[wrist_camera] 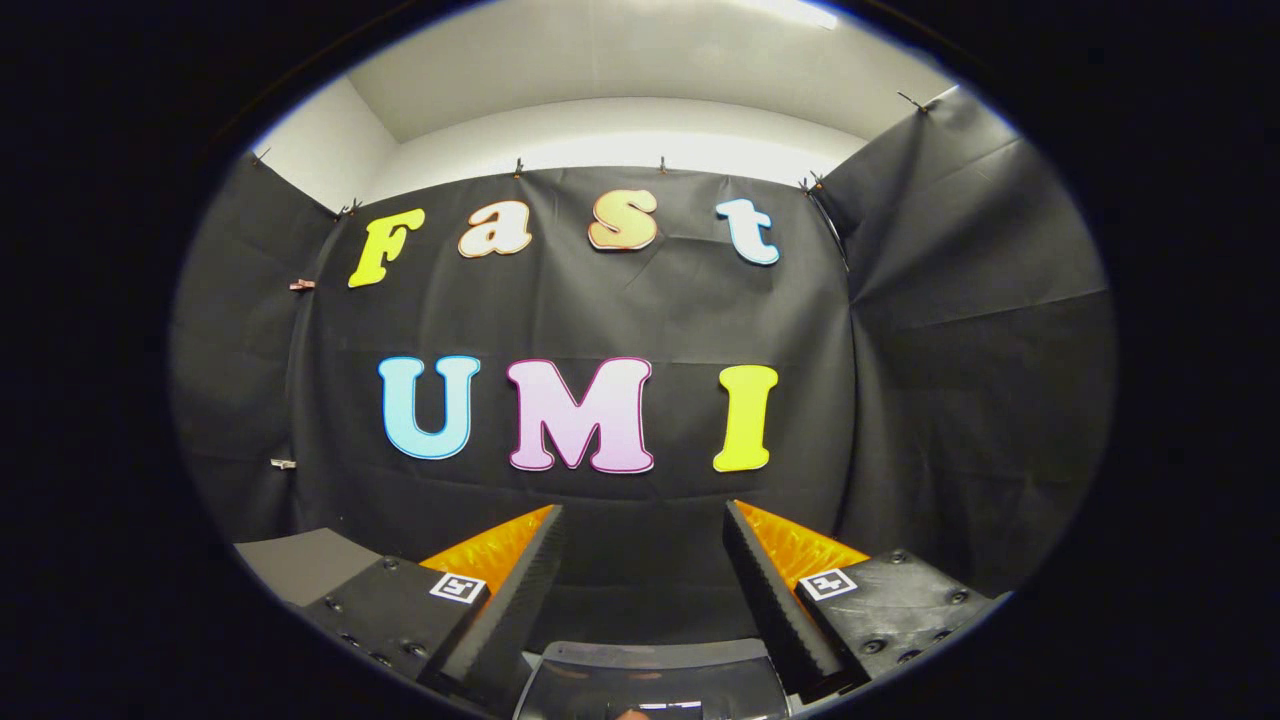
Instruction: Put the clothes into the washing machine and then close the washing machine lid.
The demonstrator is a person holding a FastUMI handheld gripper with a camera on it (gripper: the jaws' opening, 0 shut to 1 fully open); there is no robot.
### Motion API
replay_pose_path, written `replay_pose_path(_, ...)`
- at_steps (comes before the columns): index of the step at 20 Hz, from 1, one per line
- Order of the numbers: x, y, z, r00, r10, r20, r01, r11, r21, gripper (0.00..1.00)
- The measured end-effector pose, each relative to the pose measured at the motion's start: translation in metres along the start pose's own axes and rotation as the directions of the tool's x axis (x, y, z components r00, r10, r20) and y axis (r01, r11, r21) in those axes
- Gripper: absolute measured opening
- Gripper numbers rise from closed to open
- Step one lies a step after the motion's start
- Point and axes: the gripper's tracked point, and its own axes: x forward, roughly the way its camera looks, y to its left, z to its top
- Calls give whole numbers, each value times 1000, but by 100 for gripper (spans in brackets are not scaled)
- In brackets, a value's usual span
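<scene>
The black tongs with ribbed inner pads and orange side panels stand wide apart, holding nothing. Low between their bases, nearest the camera, shows the curved edge of a clear, glossy plastic lid, apparently the washing machine's; whether it is up or down cannot be told. To the left of the tongs lies a corner of a grey table. Beyond the tongs hangs the black cloth wall.

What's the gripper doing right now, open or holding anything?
Gripper: open, fingers spread wide apart, nothing between them, aimed at the black cloth wall.
</scene>
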Motion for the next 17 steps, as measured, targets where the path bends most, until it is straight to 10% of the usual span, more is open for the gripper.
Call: replay_pose_path(17, -6, -1, -11, 999, -11, -50, 11, 1000, 0, 98)
